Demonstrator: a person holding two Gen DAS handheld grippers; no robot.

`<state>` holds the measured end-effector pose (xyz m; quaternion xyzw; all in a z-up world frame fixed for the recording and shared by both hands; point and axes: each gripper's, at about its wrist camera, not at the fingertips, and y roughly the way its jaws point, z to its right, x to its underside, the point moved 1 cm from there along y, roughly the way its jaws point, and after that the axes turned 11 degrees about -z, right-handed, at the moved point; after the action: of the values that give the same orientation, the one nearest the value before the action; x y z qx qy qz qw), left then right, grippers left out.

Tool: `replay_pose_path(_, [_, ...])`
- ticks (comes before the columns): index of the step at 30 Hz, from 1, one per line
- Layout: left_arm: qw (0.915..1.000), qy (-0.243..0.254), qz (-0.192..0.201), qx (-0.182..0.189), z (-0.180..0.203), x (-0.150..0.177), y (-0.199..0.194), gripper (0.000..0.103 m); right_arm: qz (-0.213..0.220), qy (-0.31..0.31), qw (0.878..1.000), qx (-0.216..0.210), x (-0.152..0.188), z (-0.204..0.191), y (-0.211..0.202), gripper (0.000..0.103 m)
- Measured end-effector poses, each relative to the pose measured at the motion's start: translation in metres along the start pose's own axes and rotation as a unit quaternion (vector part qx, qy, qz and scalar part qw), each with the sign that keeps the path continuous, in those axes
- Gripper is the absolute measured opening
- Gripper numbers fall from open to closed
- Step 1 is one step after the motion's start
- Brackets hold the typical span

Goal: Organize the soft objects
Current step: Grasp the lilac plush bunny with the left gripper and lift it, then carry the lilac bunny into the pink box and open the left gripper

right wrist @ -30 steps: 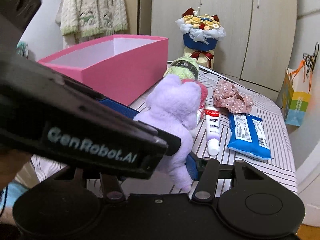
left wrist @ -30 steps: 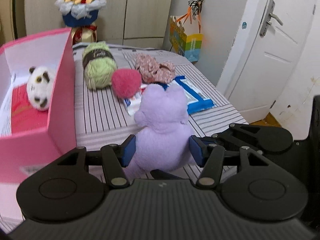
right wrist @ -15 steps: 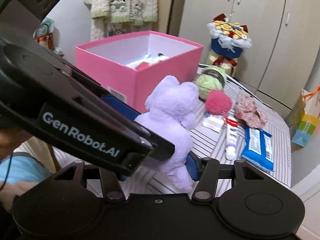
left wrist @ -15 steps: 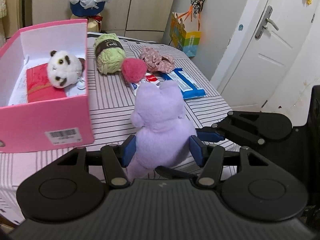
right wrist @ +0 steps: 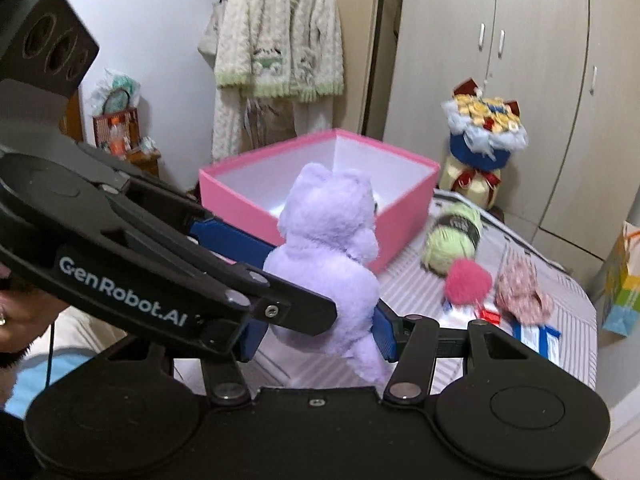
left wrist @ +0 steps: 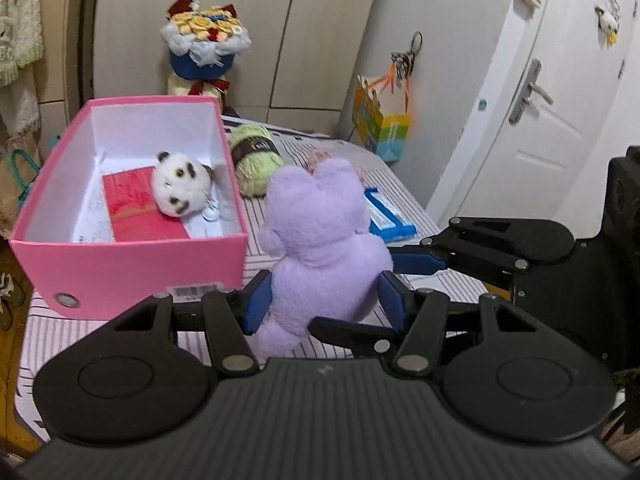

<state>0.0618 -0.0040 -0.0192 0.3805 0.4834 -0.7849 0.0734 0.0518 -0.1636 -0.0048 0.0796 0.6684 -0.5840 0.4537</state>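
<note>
A lilac plush toy (left wrist: 324, 240) hangs above the striped table, held from two sides at once. My left gripper (left wrist: 326, 300) is shut on its lower body, the blue pads pressing into the fur. My right gripper (right wrist: 320, 332) is shut on the same plush toy (right wrist: 328, 256) and crosses the left one. The open pink box (left wrist: 132, 268) lies to the left and below, with a panda plush (left wrist: 182, 188) and a red cloth (left wrist: 136, 208) inside. On the table lie green yarn (right wrist: 452, 240), a pink pompom (right wrist: 468, 284) and a floral scrunchie (right wrist: 520, 296).
A blue wipes pack (left wrist: 386, 216) and a toothpaste tube (right wrist: 488, 314) lie right of the soft things. A flower bouquet (left wrist: 204, 48) stands behind the box, by cupboards. A door (left wrist: 552, 120) is at the right. A person's hand (right wrist: 16, 320) holds the left gripper.
Both grippers have lifted the lilac plush up off the table and drawn it back toward the pink box; the box's inside with the panda now shows from above.
</note>
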Motion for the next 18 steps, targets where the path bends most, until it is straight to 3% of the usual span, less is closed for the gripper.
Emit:
replay_pose_path(5, [0.9996, -0.021, 0.018, -0.008, -0.019, -0.005, -0.014, 0.056, 0.03, 0.035, 0.999, -0.026, -0.014, -0.003, 0.007, 0.06])
replay_pose_path(18, [0.9968, -0.057, 0.055, -0.012, -0.076, -0.034, -0.034, 0.057, 0.066, 0.04, 0.995, -0.056, -0.076, -0.013, 0.041, 0.062])
